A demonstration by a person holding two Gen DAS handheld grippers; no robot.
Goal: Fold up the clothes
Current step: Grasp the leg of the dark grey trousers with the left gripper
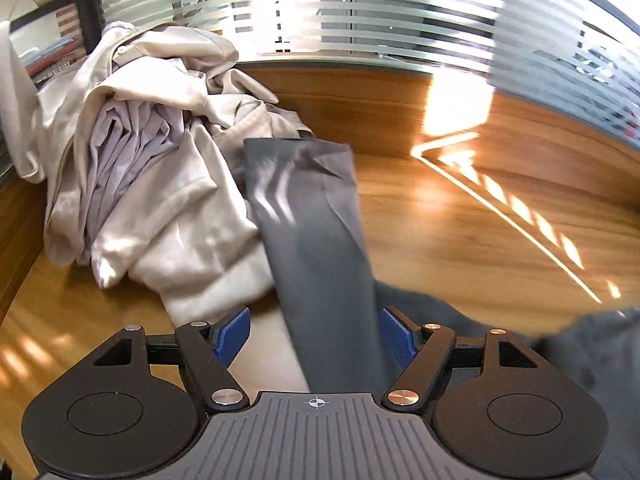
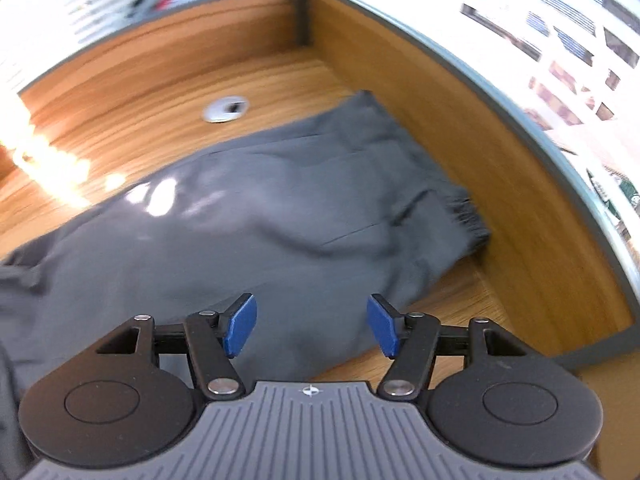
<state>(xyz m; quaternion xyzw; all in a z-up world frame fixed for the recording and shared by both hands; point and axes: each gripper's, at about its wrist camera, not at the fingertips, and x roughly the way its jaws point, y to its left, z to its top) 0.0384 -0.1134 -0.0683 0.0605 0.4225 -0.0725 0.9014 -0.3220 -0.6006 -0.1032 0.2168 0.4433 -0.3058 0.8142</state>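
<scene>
Grey trousers (image 2: 248, 216) lie spread flat on the wooden desk (image 1: 460, 220), one leg reaching the crumpled pale clothes (image 1: 160, 152), likely laid out for folding; left gripper (image 1: 314, 332) and right gripper (image 2: 310, 326) both gape wide, holding nothing.

Left tongs (image 1: 315, 336) gape wide over a grey trouser leg (image 1: 316, 240) stretched across the wooden worktop (image 1: 460, 232); a crumpled cream clothes heap (image 1: 160, 152) lies alongside, touching it.

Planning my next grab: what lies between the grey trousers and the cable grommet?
Bare wooden desktop only, per the right wrist view, separates the grey trousers from the cable grommet.
</scene>
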